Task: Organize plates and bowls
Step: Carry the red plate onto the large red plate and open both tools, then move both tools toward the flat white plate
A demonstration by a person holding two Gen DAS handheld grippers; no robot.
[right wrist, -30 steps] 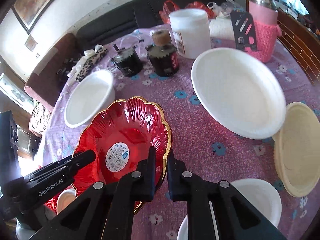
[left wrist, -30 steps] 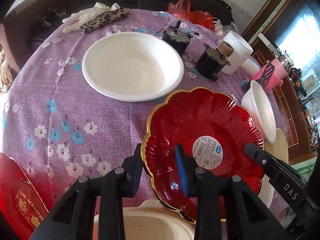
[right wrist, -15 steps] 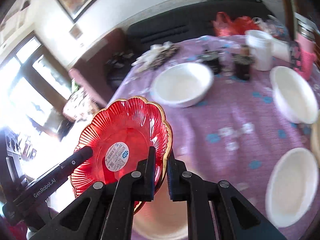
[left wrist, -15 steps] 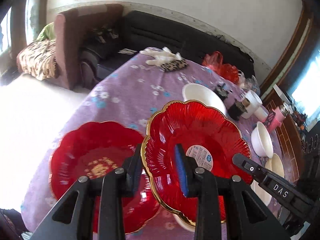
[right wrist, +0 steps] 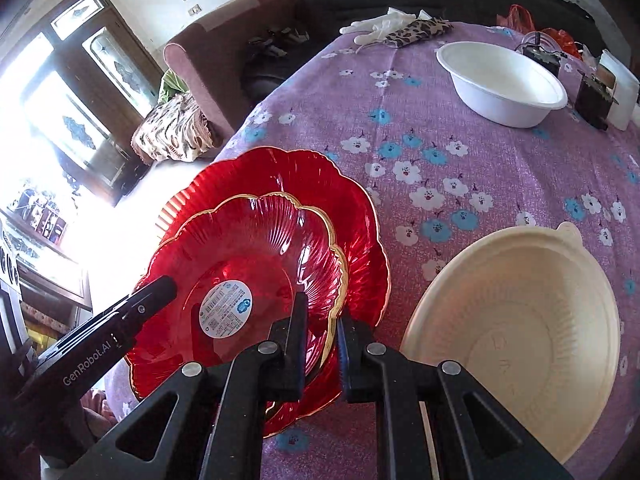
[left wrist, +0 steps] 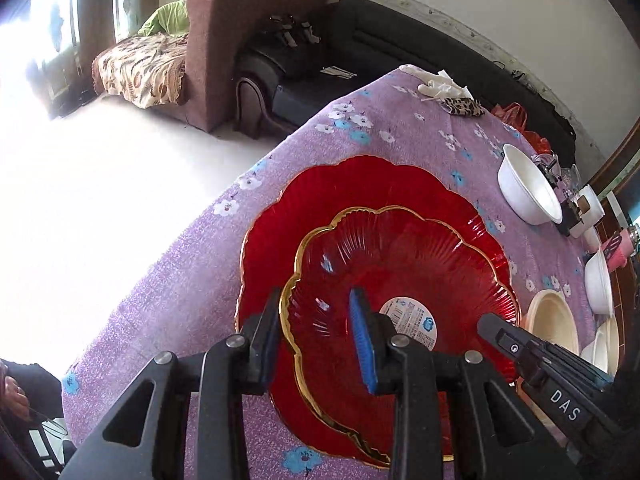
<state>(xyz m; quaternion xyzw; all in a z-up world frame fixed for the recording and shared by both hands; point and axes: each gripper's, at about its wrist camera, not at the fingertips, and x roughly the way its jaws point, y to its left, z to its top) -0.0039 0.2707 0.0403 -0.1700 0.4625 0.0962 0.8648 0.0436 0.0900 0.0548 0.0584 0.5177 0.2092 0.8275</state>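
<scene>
The gold-rimmed scalloped red glass plate (left wrist: 400, 280) sits over a larger red scalloped plate (left wrist: 280, 220) on my purple floral-clothed counter (right wrist: 460, 152). My left gripper (left wrist: 316, 336) and right gripper (right wrist: 322, 328) each grasp its rim.

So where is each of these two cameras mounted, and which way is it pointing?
Left wrist view: sits on the left claw, looking along its fingers at the gold-rimmed red plate above a larger red plate; the right claw pokes in.
Right wrist view: sits on the right claw, pinching the same plate's rim from the opposite side; the left claw pokes in.
Both share: the two red plates, the purple floral tablecloth and a white bowl.
</scene>
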